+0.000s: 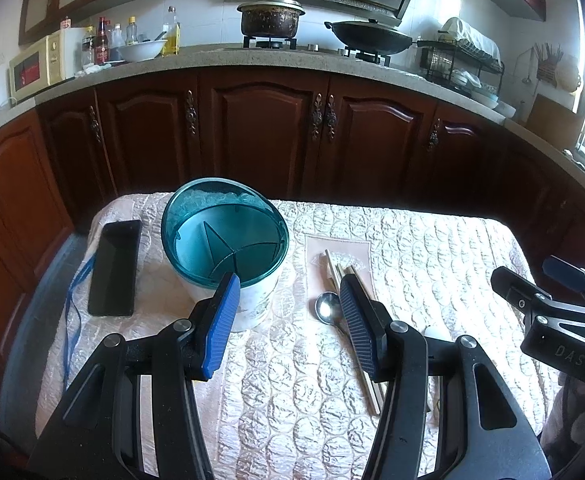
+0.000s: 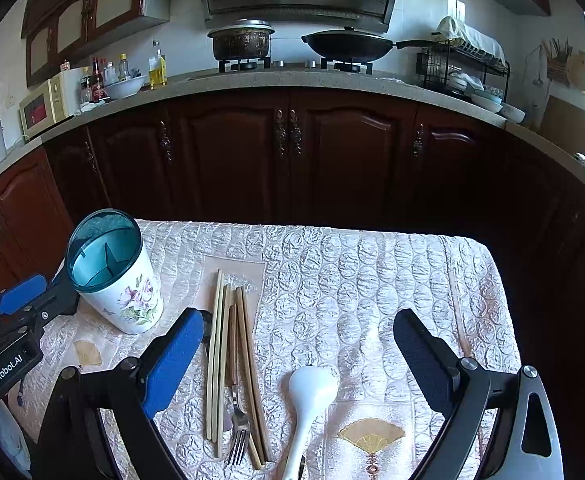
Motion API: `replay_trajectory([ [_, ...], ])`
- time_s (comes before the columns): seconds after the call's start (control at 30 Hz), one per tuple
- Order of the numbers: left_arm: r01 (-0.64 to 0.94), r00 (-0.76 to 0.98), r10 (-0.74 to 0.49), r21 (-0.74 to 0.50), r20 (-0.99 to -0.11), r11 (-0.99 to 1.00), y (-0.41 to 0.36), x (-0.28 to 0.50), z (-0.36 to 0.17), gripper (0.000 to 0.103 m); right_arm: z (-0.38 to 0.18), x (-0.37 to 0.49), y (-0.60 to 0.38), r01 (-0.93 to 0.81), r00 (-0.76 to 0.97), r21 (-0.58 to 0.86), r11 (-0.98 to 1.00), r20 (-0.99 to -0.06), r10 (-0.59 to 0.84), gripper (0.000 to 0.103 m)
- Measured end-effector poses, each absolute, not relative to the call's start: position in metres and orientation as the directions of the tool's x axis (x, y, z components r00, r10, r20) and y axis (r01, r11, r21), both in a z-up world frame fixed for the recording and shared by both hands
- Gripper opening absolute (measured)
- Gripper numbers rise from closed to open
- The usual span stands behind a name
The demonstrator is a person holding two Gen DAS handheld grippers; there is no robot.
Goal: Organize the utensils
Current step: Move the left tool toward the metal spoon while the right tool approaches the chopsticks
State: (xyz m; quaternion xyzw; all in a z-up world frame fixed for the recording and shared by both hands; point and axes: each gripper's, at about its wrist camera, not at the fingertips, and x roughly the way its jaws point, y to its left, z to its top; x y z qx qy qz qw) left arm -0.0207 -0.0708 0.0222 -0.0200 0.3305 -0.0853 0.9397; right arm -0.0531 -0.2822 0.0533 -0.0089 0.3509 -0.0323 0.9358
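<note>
Several chopsticks (image 2: pixel 228 356), a fork (image 2: pixel 238 432) and a white spoon (image 2: pixel 310 392) lie on the quilted bench (image 2: pixel 372 280) beside the empty holder (image 2: pixel 120 280); both claws, left (image 1: pixel 288 320) and right (image 2: pixel 298 356), gape empty. Thin, stiff, likely slippery sticks want a mid-length pinch

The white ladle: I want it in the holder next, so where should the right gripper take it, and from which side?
Probably the handle just below the bowl. The white ladle lies flat on the cloth, bowl pointing away, handle running back toward the camera. The right gripper is open right over it, so come straight down with one finger either side of the narrow handle; the rounded bowl looks too wide to pinch.
</note>
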Motion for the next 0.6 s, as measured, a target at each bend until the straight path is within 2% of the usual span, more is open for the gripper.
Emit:
replay_trajectory([
  [0.6,0.162,0.747,-0.201,-0.12,-0.633,0.979,-0.0731,-0.0175,0.0157,0.052,0.0454,-0.0489,-0.2885,0.068,0.736,-0.038,0.997,-0.673,-0.075,0.095],
])
